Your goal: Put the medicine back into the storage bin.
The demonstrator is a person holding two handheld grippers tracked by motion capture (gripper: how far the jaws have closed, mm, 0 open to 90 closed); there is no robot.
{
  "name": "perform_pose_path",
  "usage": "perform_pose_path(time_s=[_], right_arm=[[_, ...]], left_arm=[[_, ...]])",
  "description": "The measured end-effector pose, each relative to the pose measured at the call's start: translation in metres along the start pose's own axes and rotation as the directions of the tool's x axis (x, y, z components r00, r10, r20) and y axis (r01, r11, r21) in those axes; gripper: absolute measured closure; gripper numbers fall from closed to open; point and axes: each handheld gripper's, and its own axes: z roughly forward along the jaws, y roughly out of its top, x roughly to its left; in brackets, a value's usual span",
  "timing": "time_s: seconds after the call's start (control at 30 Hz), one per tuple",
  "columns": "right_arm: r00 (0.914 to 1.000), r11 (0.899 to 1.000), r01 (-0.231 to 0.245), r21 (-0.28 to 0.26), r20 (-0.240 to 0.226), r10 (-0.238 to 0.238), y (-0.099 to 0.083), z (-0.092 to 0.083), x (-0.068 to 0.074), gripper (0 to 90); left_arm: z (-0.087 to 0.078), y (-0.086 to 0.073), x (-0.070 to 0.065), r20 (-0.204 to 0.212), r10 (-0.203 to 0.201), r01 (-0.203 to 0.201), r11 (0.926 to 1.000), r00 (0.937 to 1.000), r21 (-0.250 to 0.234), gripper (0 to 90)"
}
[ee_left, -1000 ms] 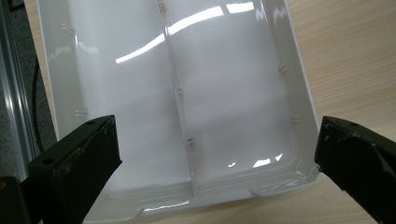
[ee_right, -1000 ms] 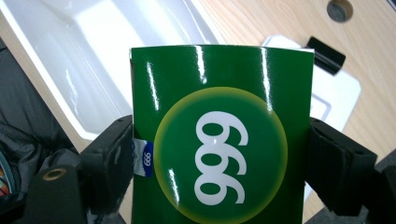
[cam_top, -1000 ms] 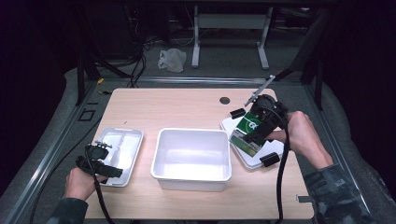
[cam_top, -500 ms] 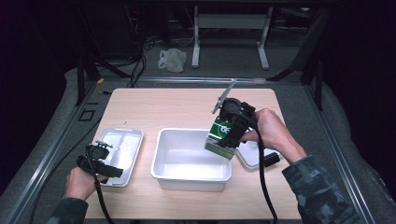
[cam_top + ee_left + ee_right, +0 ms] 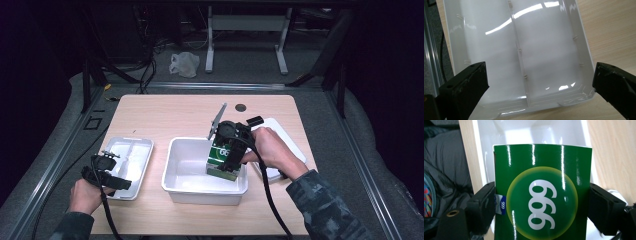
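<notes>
Lab-like recording space, wooden table (dark surround), floor cables, metal stand

**Around the table**

A divided white tray with 2 long compartments lies at the left of the wooden table. A flat white tray sits near the right edge. A round dark hole marks the tabletop's far side. On the grey floor beyond lies a crumpled plastic bag, near black cables.

One green box sits in one deep white bin — two shallow white trays flank that bin: left and right.
</notes>
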Motion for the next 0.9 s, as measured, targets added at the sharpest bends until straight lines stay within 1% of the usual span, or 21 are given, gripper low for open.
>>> perform_pose_path(time_s=[0.03, 0.07, 0.1, 0.13, 0.17, 0.2, 0.23, 0.27, 0.4, 0.5, 0.57, 0.63, 0.67, 0.7, 0.73, 0.8, 0.83, 0.9], right_arm=[[0.9999, 1.000, 0.011, 0.004, 0.005, -0.011, 0.000, 0.004, 0.001, 18.5], [0.9997, 0.999, 0.023, 0.025, 0.000, -0.023, -0.002, 0.012, 0.003, 18.4], [0.9997, 0.999, 0.023, 0.025, 0.000, -0.023, -0.002, 0.012, 0.003, 18.4], [0.9996, 0.999, 0.029, 0.035, -0.008, -0.028, -0.003, 0.019, 0.005, 18.4], [0.9994, 0.999, 0.032, 0.041, -0.012, -0.031, -0.004, 0.023, 0.005, 18.4], [0.9994, 0.999, 0.032, 0.041, -0.012, -0.031, -0.004, 0.023, 0.005, 18.4], [0.9993, 0.998, 0.033, 0.050, -0.017, -0.032, -0.005, 0.027, 0.006, 18.4], [0.9987, 0.997, 0.045, 0.063, -0.024, -0.044, -0.006, 0.034, 0.007, 18.4], [0.9979, 0.995, 0.058, 0.075, -0.034, -0.056, -0.010, 0.048, 0.008, 18.3], [0.9978, 0.995, 0.060, 0.082, -0.034, -0.058, -0.011, 0.053, 0.009, 18.3], [0.9964, 0.994, 0.075, 0.077, -0.044, -0.072, -0.014, 0.059, 0.009, 18.3], [0.9960, 0.993, 0.077, 0.086, -0.051, -0.073, -0.015, 0.061, 0.009, 18.2], [0.9945, 0.992, 0.095, 0.081, -0.053, -0.091, -0.017, 0.065, 0.009, 18.2], [0.9945, 0.992, 0.095, 0.081, -0.053, -0.091, -0.017, 0.065, 0.009, 18.2], [0.9940, 0.991, 0.097, 0.095, -0.060, -0.091, -0.019, 0.069, 0.008, 18.1], [0.9935, 0.991, 0.100, 0.086, -0.063, -0.095, -0.020, 0.072, 0.007, 18.0], [0.9933, 0.990, 0.101, 0.100, -0.066, -0.095, -0.021, 0.073, 0.006, 18.0], [0.9931, 0.990, 0.104, 0.097, -0.064, -0.098, -0.021, 0.074, 0.006, 18.0]], left_arm=[[0.000, 0.000, 0.000, -0.001, 0.000, 0.000, 1.0000, 1.0000, 0.001, 0.0], [0.000, 0.000, 0.000, 0.000, 0.001, -0.001, 1.0000, 1.0000, 0.001, 0.0], [0.000, 0.000, 0.000, -0.001, 0.003, -0.003, 1.0000, 1.0000, 0.002, 0.0], [0.000, 0.001, -0.001, -0.002, 0.004, -0.004, 1.0000, 1.0000, 0.002, 0.0], [0.000, 0.001, -0.001, -0.003, 0.006, -0.006, 1.0000, 1.0000, 0.002, 0.0], [0.000, 0.001, -0.001, -0.003, 0.006, -0.006, 1.0000, 1.0000, 0.002, 0.0], [0.000, 0.001, -0.001, -0.003, 0.007, -0.007, 1.0000, 1.0000, 0.003, 0.0], [0.000, 0.001, -0.001, -0.003, 0.007, -0.007, 1.0000, 1.0000, 0.003, 0.0], [0.000, 0.000, 0.000, -0.002, 0.000, 0.000, 1.0000, 1.0000, 0.003, 0.0], [0.000, 0.000, -0.001, -0.002, 0.001, -0.001, 1.0000, 1.0000, 0.004, 0.0], [0.001, 0.001, -0.001, -0.001, 0.002, -0.002, 1.0000, 1.0000, 0.004, 0.0], [0.001, 0.001, -0.001, 0.001, 0.001, -0.001, 1.0000, 1.0000, 0.004, 0.0], [0.001, 0.001, -0.001, 0.001, 0.001, -0.001, 1.0000, 1.0000, 0.005, 0.0], [0.001, 0.001, -0.001, 0.000, 0.001, -0.001, 1.0000, 1.0000, 0.005, 0.0], [0.001, 0.001, -0.001, 0.000, 0.001, -0.001, 1.0000, 1.0000, 0.005, 0.0], [0.001, 0.001, -0.001, 0.001, 0.002, -0.002, 1.0000, 1.0000, 0.006, 0.0], [0.001, 0.001, -0.001, 0.001, 0.005, -0.005, 1.0000, 1.0000, 0.007, 0.0], [0.001, 0.001, -0.001, 0.000, 0.005, -0.005, 1.0000, 1.0000, 0.007, 0.0]])
